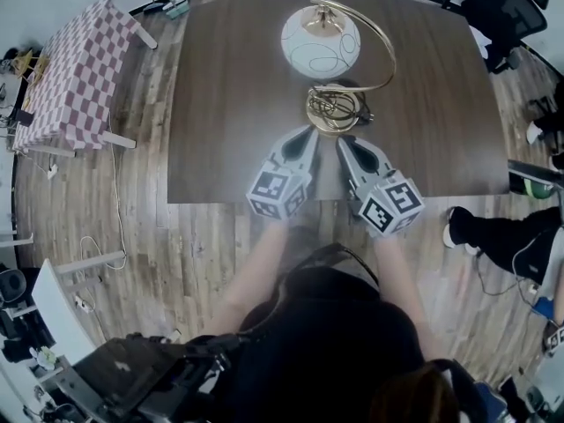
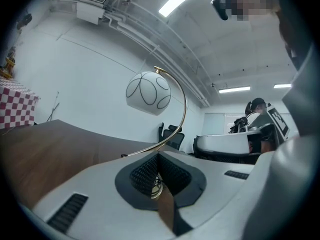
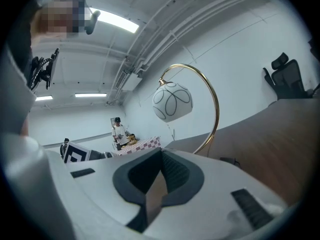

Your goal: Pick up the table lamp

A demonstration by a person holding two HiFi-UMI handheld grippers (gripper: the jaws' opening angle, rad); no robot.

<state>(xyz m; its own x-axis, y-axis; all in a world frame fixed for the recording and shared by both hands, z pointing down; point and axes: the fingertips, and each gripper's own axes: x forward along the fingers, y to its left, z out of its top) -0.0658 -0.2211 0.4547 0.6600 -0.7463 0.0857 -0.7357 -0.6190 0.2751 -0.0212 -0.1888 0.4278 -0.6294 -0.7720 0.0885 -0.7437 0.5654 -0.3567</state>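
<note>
— At the lower middle of the head view, by the near edge of the table (image 1: pixel 220 148), how did our grippers stand?
— We had the left gripper (image 1: pixel 307 136) and the right gripper (image 1: pixel 345 142) side by side, both pointing up the frame. Each gripper view showed its jaws pressed together with nothing between them, so we held nothing.
— And just beyond the tips?
— The coiled gold base (image 1: pixel 333 109) of the table lamp (image 1: pixel 319 48) sat there, with a tip just beside it on either side. We could not tell whether either tip touched it.
— Farther up the frame?
— The gold arm (image 3: pixel 217 106) curved up from the base, and the white globe shade (image 1: pixel 322 39) hung from it at the upper middle. The lamp stood upright on the table.
— So how far had we got?
— We judged only the approach done. No grasp was made and the lamp was not yet lifted. Left for us was to part a pair of jaws, close on the base or arm, and raise it.
— Anything beyond?
— A checked tablecloth (image 1: pixel 75 69) at the upper left, well apart.
</note>
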